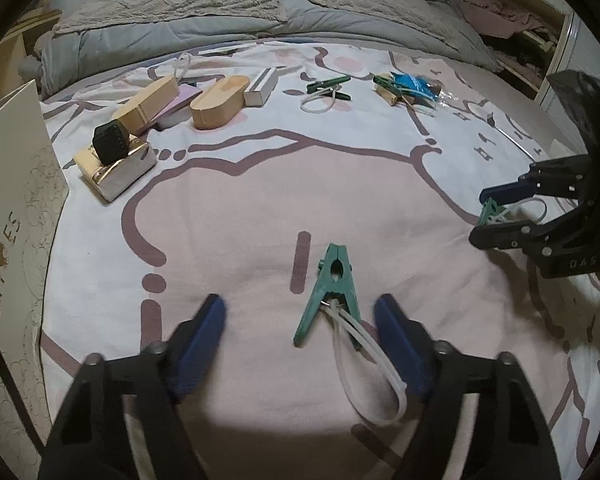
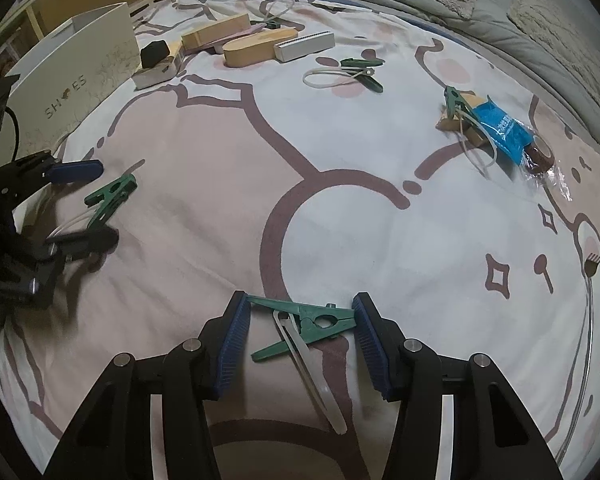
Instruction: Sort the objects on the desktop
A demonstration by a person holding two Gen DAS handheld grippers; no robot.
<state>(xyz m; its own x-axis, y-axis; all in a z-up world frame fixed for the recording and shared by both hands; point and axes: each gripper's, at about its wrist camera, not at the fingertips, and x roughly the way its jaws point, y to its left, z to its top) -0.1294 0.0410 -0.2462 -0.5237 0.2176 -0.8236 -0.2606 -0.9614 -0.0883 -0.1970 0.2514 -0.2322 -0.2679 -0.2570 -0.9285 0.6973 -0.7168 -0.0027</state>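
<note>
1. The left gripper (image 1: 300, 332) straddles a green peg (image 1: 334, 284) lying flat on the bedsheet (image 1: 220, 208); its jaws stand apart, clear of the peg.
2. The right gripper (image 2: 300, 344) is clamped end to end on a second peg (image 2: 308, 322).
3. Both pegs look light, stiff and springy; each trails a limp white loop (image 1: 374, 376).
4. Best hold: across the flat sides, avoiding the loop.

Bed sheet (image 2: 204, 168) strewn with green clothespins (image 2: 112, 196), wooden boxes (image 2: 260, 50), blue packet (image 2: 504, 132).
</note>
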